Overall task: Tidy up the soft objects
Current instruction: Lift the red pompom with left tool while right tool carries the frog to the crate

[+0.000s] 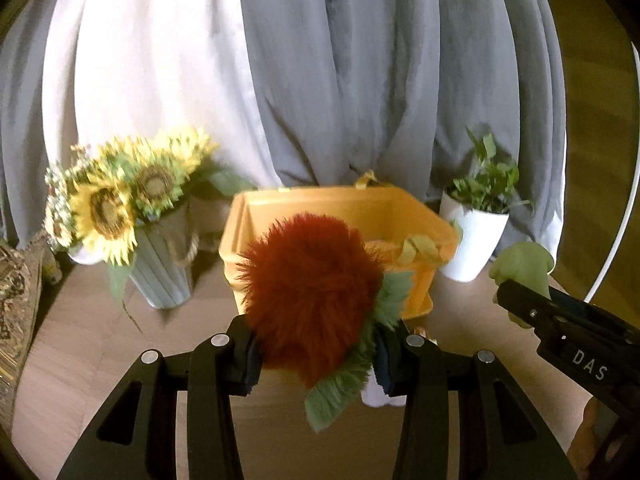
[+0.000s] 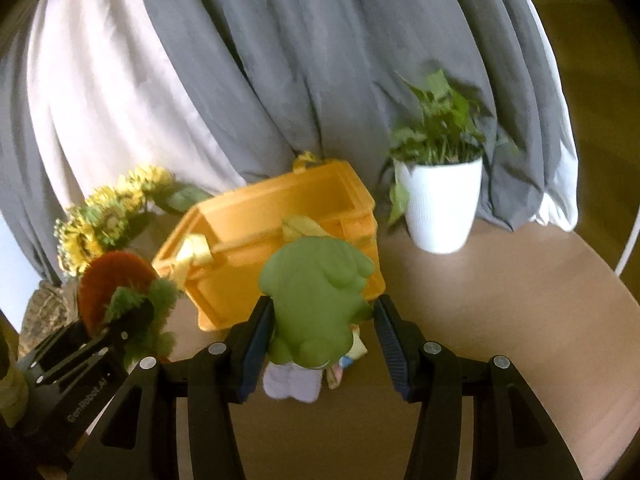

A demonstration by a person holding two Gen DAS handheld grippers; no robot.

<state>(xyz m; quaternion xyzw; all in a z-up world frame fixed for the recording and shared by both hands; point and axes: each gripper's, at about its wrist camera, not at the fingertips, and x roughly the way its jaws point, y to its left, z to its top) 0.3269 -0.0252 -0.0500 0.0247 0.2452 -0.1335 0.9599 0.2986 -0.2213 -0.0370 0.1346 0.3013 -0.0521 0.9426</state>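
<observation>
My left tongs (image 1: 316,354) pinched a fluffy red pompom flower with green plush leaves (image 1: 308,288); my right tongs (image 2: 320,332) pinched a soft green plush animal (image 2: 316,300). I held both above the bench (image 2: 500,300), just short of the open yellow plastic bin (image 2: 280,216). I judged this the carrying step; next I needed to bring each over the rim and release.

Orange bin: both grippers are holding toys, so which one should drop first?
Probably left. The left gripper holds its red furry toy right before the orange bin; the right gripper's green plush faces its near corner.
</observation>
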